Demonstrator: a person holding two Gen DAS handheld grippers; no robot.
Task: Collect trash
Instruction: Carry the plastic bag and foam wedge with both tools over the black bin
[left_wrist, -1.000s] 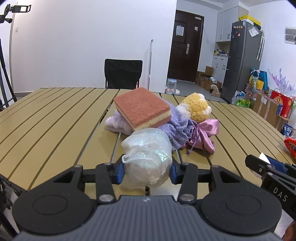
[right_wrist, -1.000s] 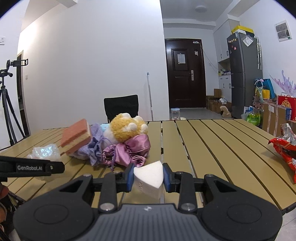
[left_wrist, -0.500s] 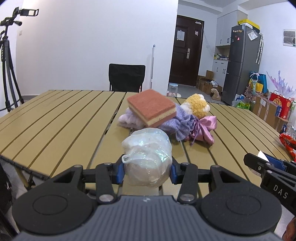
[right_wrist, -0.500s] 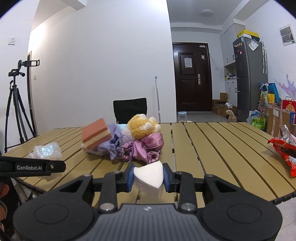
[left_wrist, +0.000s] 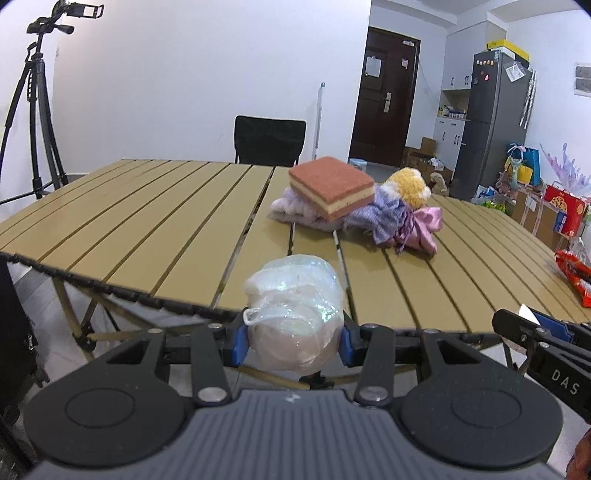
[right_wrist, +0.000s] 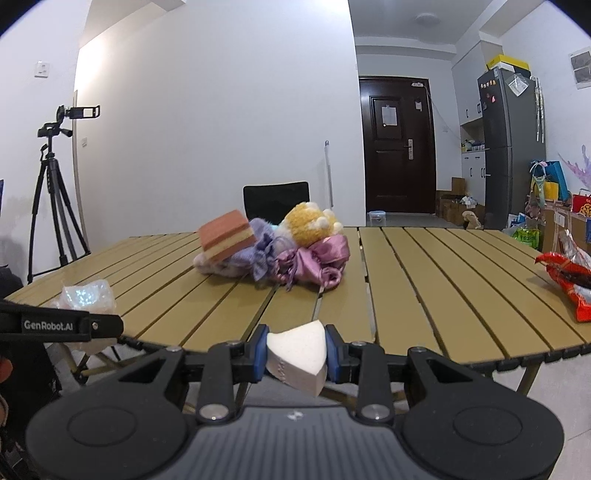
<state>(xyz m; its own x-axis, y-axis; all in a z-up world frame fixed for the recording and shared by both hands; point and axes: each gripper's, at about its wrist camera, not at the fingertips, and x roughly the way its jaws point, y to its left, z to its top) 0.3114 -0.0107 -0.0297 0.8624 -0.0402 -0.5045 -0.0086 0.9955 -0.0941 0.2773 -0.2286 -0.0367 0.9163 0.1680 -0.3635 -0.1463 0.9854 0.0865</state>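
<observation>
Just off the table's (left_wrist: 155, 225) near edge, your left gripper (left_wrist: 293, 334) clamps the crumpled plastic wrap (left_wrist: 295, 314) and your right gripper (right_wrist: 297, 352) pinches the white foam wedge (right_wrist: 299, 354), both trash pieces lifted clear for carrying off.

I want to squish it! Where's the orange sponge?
In both wrist views the orange sponge sits tilted atop the cloth pile mid-table, just left of the yellow plush toy.

Slatted tan table (right_wrist: 424, 280), heap of cloth pouches (right_wrist: 291, 258) mid-table, red snack bag (right_wrist: 569, 280) at right edge
</observation>
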